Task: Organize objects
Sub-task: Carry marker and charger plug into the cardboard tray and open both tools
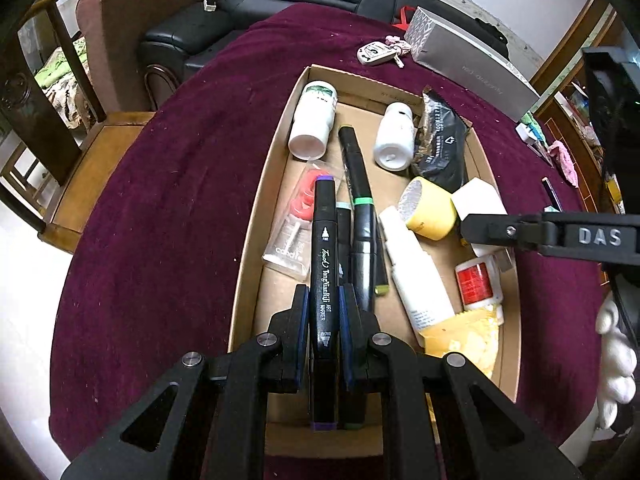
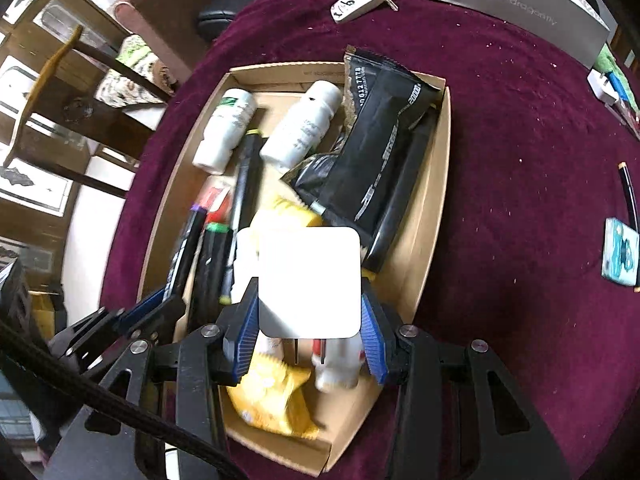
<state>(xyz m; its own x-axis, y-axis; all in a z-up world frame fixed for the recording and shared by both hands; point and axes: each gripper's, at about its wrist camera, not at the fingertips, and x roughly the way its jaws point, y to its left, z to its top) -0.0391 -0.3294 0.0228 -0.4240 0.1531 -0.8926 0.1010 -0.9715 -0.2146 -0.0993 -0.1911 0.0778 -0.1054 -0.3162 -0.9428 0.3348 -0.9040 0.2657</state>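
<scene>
Wine-red velvet cloth covers your desk (image 1: 168, 208), and a shallow brown cardboard box (image 1: 256, 216) sits on it, already crowded with bottles, pens and packets. You look to be mid-way through filling it, each hand carrying one more item over the box.

Your left hand-held gripper (image 1: 323, 312) is clamped on a black art marker with a purple cap band (image 1: 323, 248). The marker points forward along the fingers, above the other dark markers lying in the box's left half. It is long, slim and rigid, with white lettering down the barrel.

Your right hand-held gripper (image 2: 310, 312) grips a white square block with rounded corners (image 2: 310, 282), held over the near part of the box above a yellow crinkled packet (image 2: 276, 396). Its face is overexposed, so what it is cannot be told.

Next, you probably want to lower each item into a free gap, the marker parallel to its neighbours, before letting go.
</scene>
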